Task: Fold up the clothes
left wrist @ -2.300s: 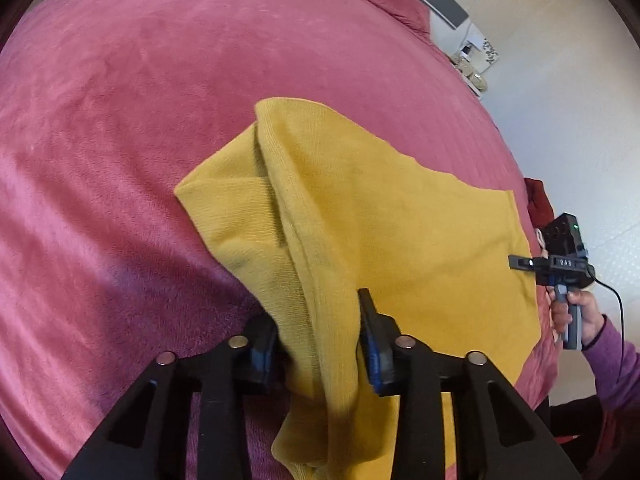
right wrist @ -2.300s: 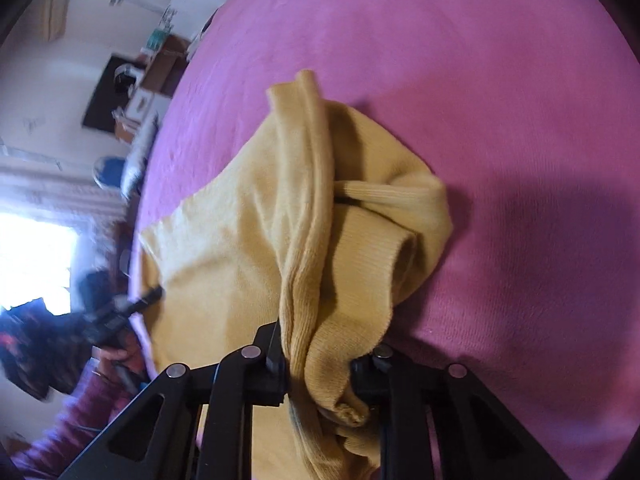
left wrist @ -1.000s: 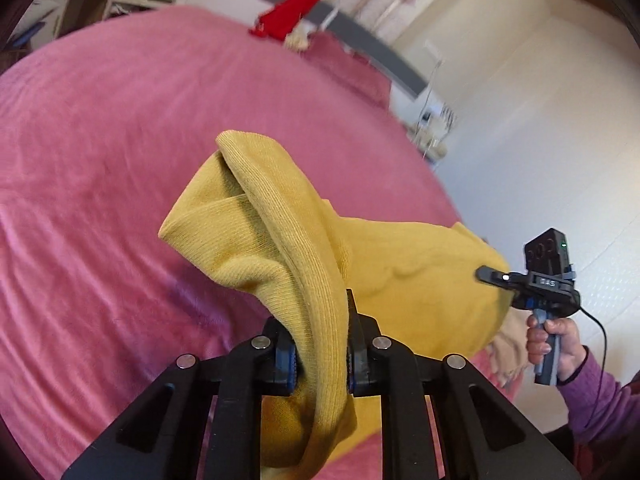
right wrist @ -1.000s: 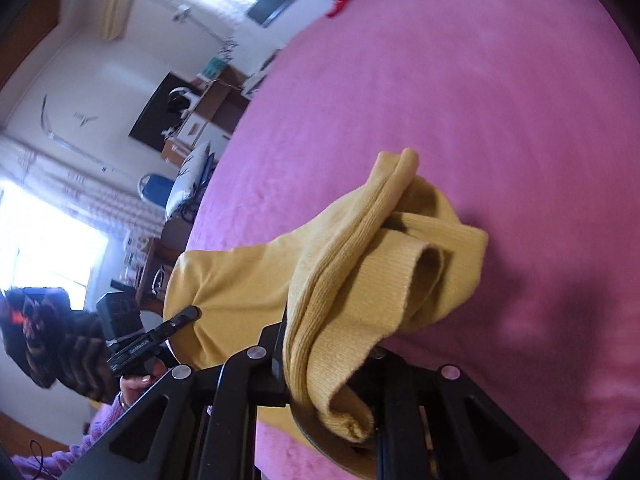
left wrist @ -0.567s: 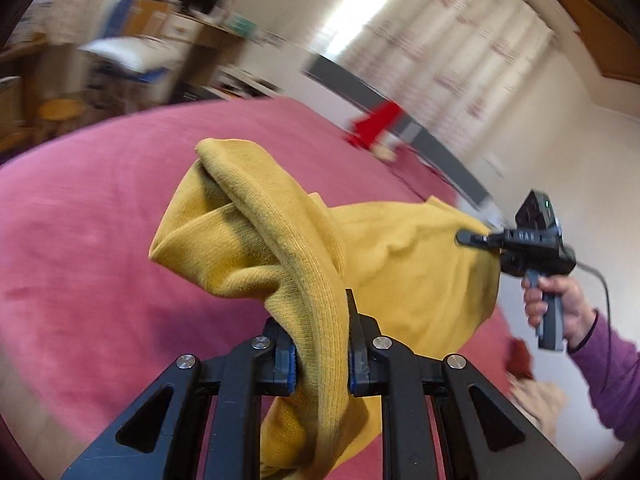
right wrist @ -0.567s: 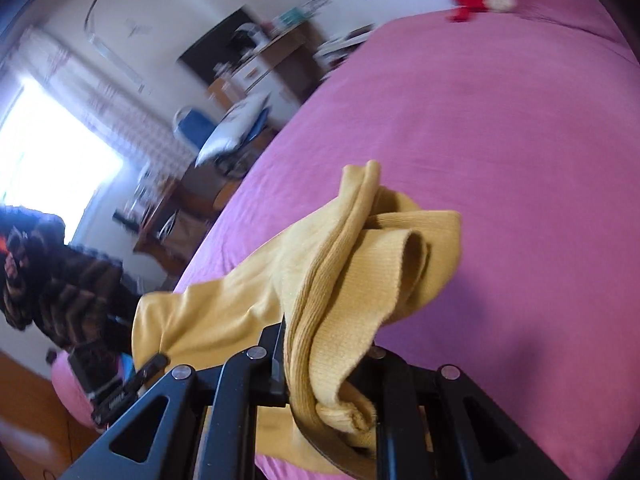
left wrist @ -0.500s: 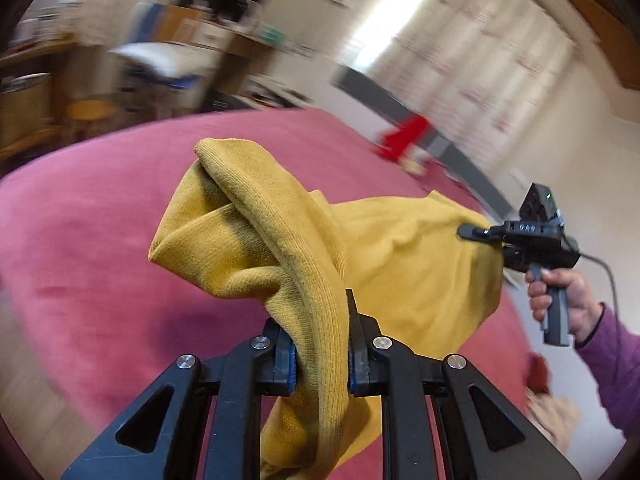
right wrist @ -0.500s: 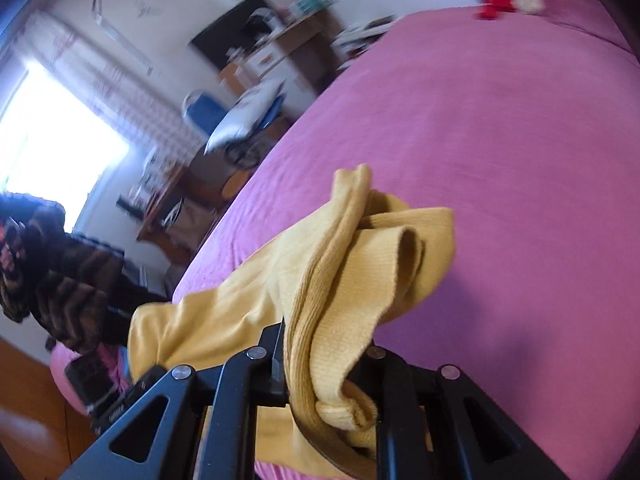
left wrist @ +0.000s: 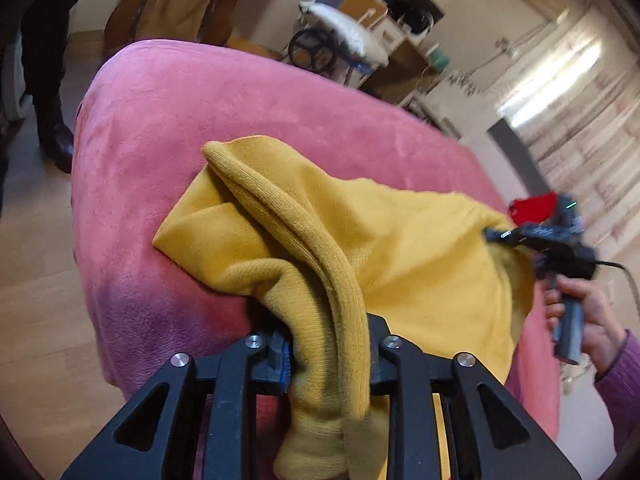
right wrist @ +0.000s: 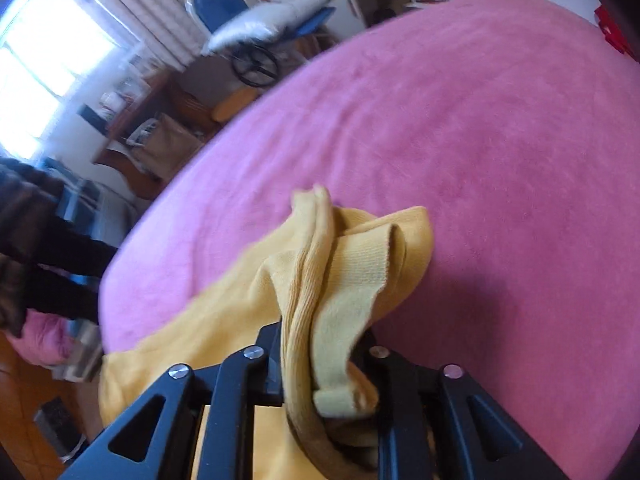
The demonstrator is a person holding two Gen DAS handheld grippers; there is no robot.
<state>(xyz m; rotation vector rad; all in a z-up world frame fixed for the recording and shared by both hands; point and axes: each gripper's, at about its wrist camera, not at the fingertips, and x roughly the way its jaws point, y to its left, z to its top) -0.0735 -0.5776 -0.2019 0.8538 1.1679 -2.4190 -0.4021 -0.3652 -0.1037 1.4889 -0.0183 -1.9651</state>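
Yellow knit is bunching between both tools: the left gripper (left wrist: 328, 356) is clamping a thick ribbed edge of the yellow sweater (left wrist: 400, 256), and the right gripper (right wrist: 324, 364) is pinching another gathered edge, the garment hanging lifted above the pink bedspread (left wrist: 168, 120). Laying it down well is likely calling for both grips holding level and drawing the cloth taut. A cluttered bedroom is showing behind: a brown bag (left wrist: 176, 12), a blue chair (right wrist: 218, 4), bright curtains (left wrist: 580, 92).
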